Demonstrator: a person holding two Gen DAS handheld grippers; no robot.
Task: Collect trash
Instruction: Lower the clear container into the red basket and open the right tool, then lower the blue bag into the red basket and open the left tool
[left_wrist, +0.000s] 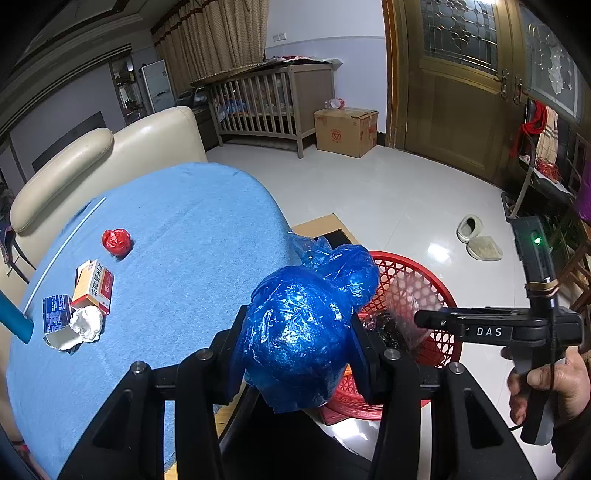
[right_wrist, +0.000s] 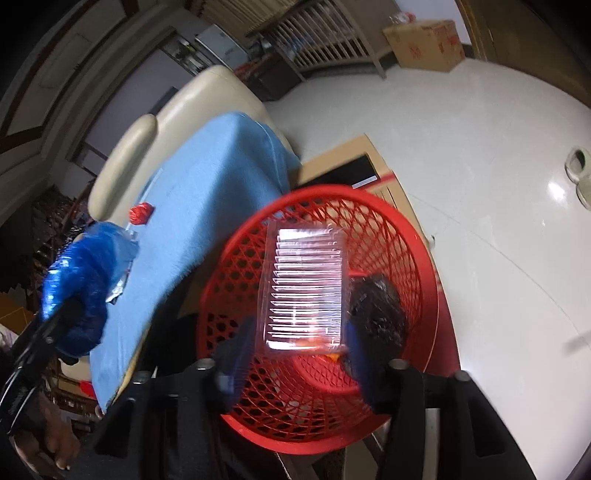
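My left gripper (left_wrist: 295, 354) is shut on a crumpled blue plastic bag (left_wrist: 299, 332), held at the table's right edge beside the red mesh basket (left_wrist: 436, 280). The bag also shows in the right wrist view (right_wrist: 77, 288). My right gripper (right_wrist: 295, 354) is open above the basket (right_wrist: 399, 236); a clear plastic tray (right_wrist: 306, 288) sits between its fingers, loose and dropping into the basket next to a black crumpled bag (right_wrist: 380, 310). On the blue cloth table (left_wrist: 177, 229) lie a red wad (left_wrist: 116, 240), an orange-white box (left_wrist: 94, 284), a blue box (left_wrist: 56, 314) and white crumpled paper (left_wrist: 86, 323).
A cream sofa (left_wrist: 92, 158) stands behind the table. A white straw (left_wrist: 62, 254) lies on the cloth. A flat cardboard piece (left_wrist: 321, 225) lies under the basket. A cardboard box (left_wrist: 345, 131), a crib (left_wrist: 266, 103) and slippers (left_wrist: 480, 240) are on the tiled floor.
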